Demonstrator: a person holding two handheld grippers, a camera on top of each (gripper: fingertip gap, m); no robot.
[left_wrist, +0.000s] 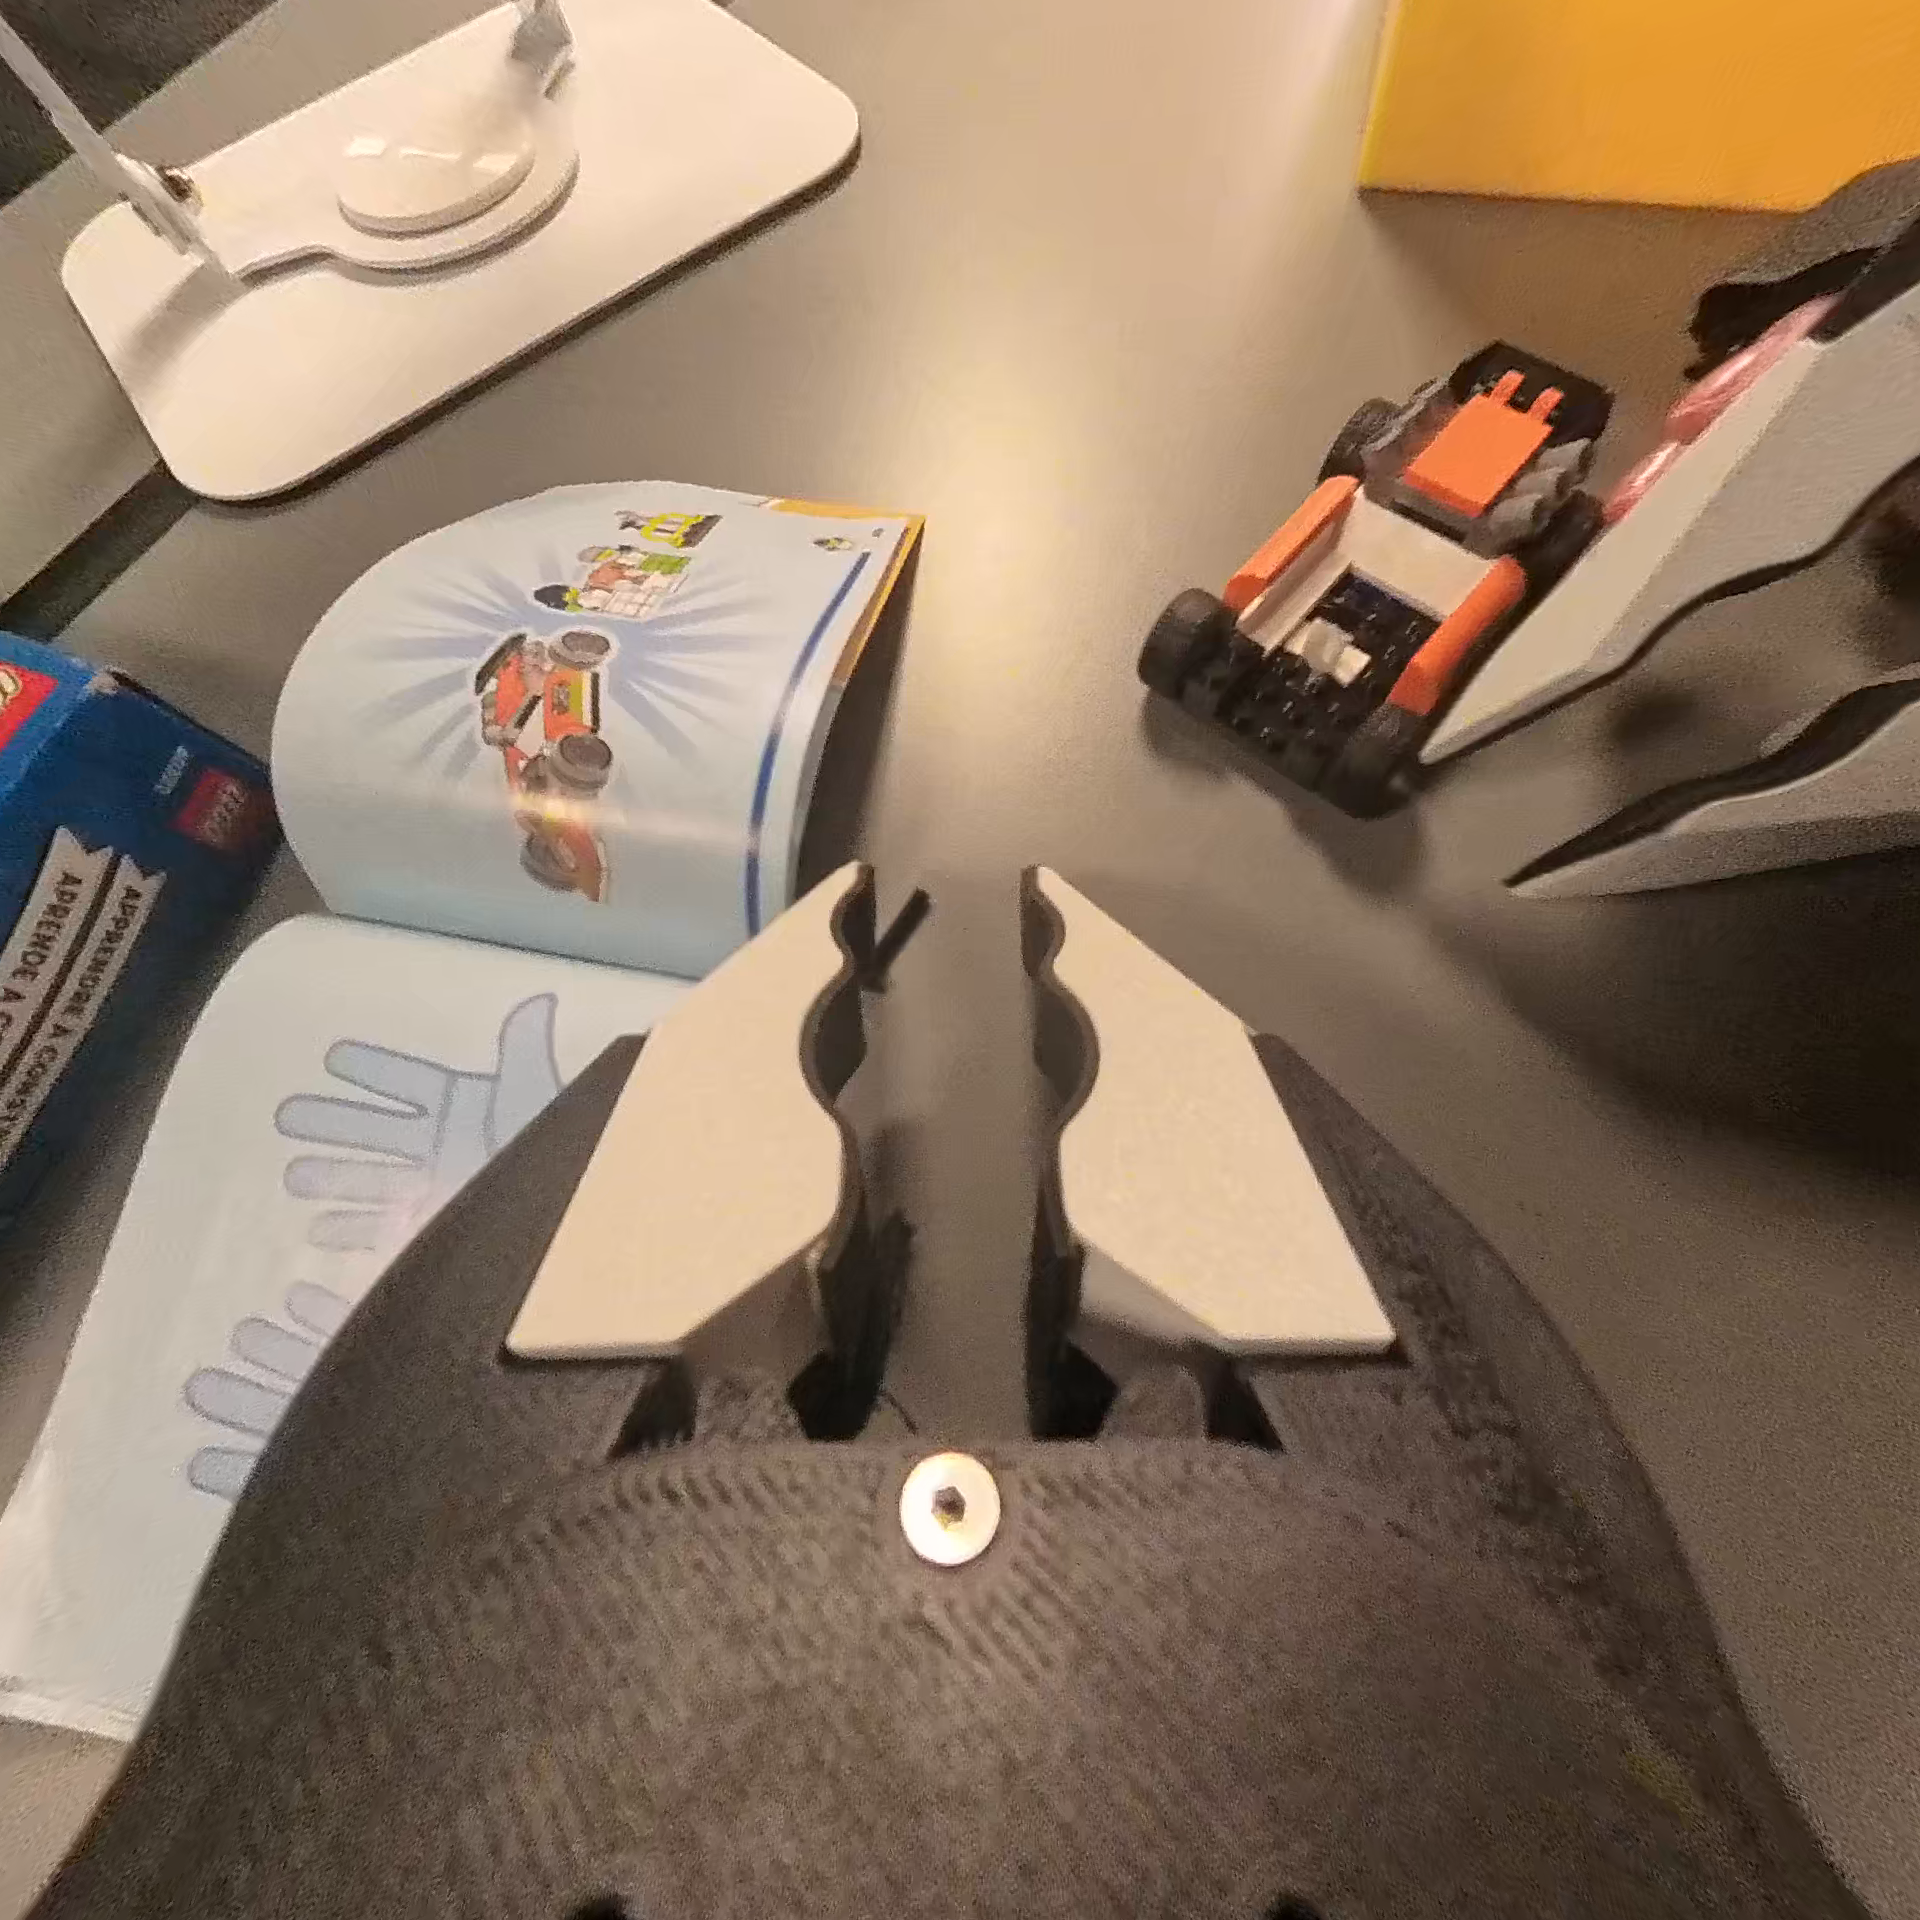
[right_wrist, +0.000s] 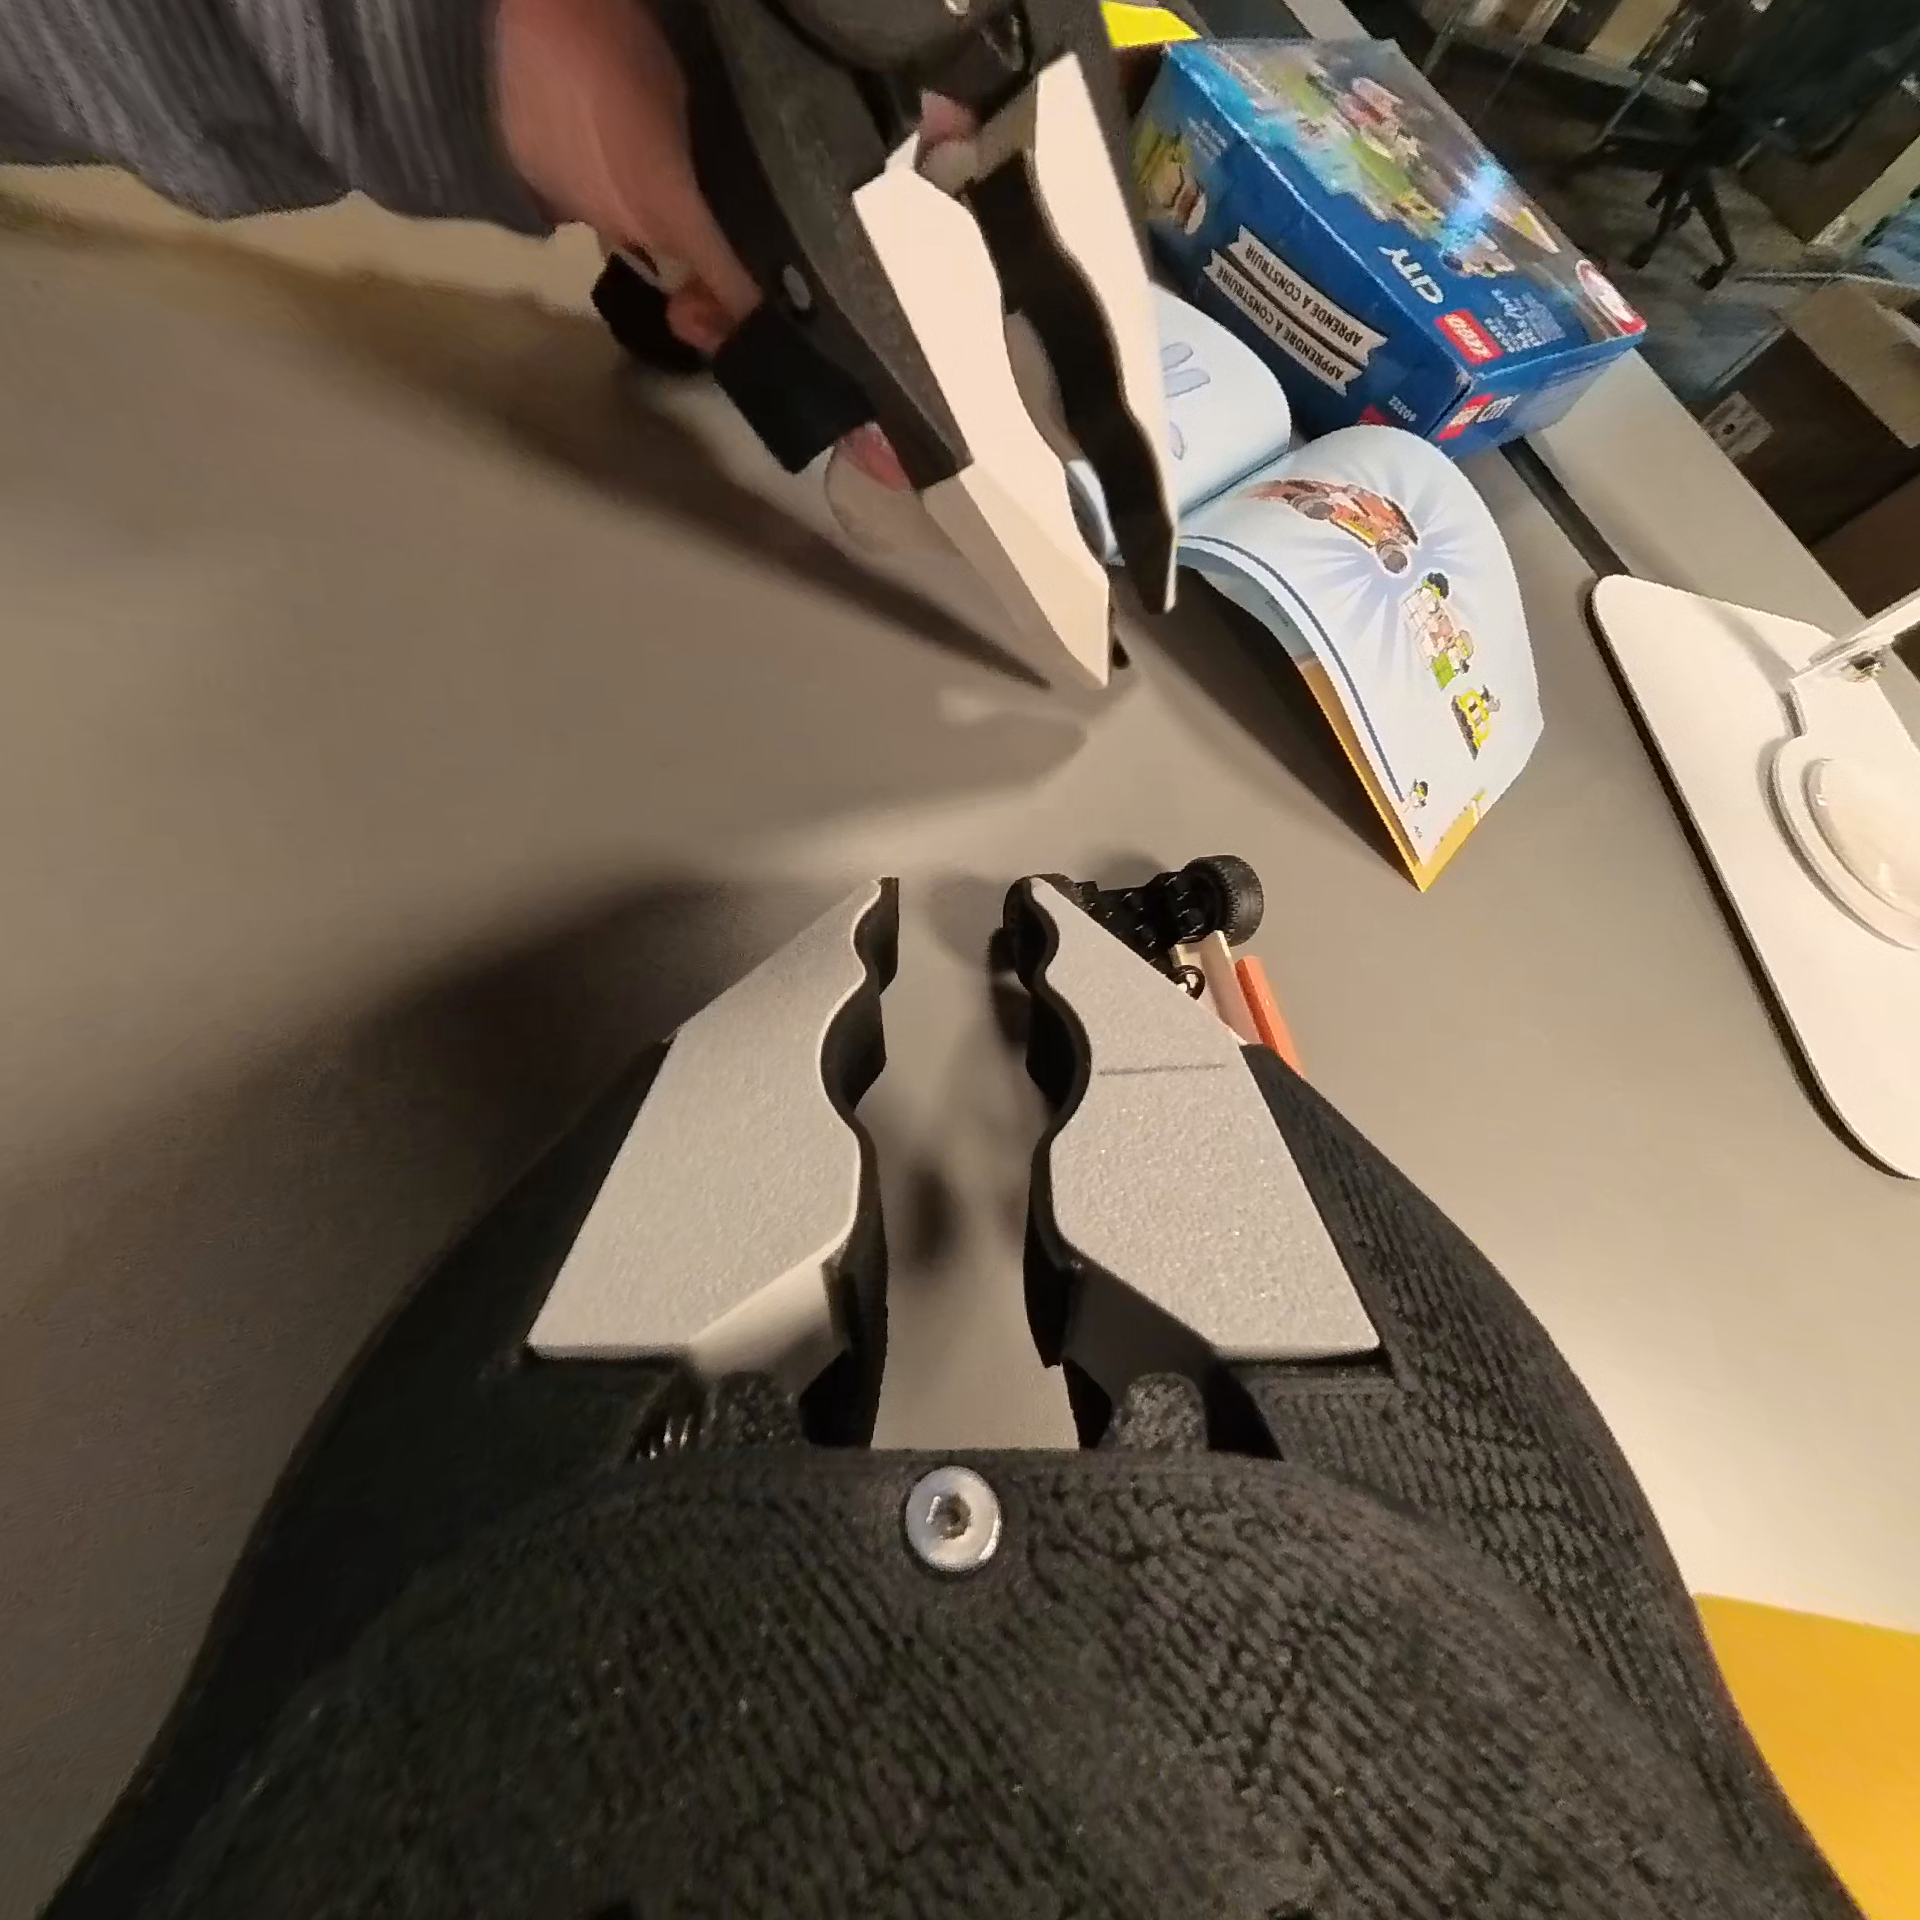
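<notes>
left gripper (left_wrist: 945, 883) jaws apart over the grey table (left_wrist: 1039, 312), a thin black stick (left_wrist: 896, 935) at one finger; right gripper (right_wrist: 951, 894) parted beside the toy car (left_wrist: 1371, 592); open booklet (left_wrist: 540, 707), blue box (right_wrist: 1382, 239), white stand base (left_wrist: 457, 229) nearby.

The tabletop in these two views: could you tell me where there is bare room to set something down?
Bare grey table stretches out on the open side of the left gripper, and between open booklet and toy car. Crowded: blue box against the booklet, white stand base, and the right gripper beside the car.
</notes>
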